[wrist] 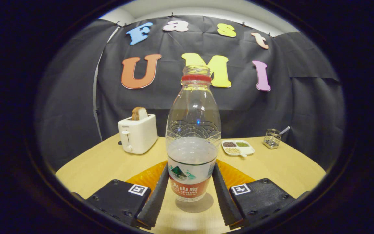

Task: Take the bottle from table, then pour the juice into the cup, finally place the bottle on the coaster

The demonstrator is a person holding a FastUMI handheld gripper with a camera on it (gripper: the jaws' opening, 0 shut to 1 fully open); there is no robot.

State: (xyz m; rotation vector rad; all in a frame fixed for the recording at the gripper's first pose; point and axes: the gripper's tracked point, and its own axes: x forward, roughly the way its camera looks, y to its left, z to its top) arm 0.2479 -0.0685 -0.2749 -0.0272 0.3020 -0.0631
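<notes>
Plastic, clear and ribbed, the capless water bottle (193,139) stands upright on the pale wood-grain counter (109,165), roughly half full of cloudy liquid. The gripper (190,195) flanks its labelled base, ridged fingers (154,198) close on both sides; contact is unclear. Beyond sit a white toaster (138,134) holding bread, a divided dish (238,148) of grains, and a wire-mesh holder (272,138).
</notes>
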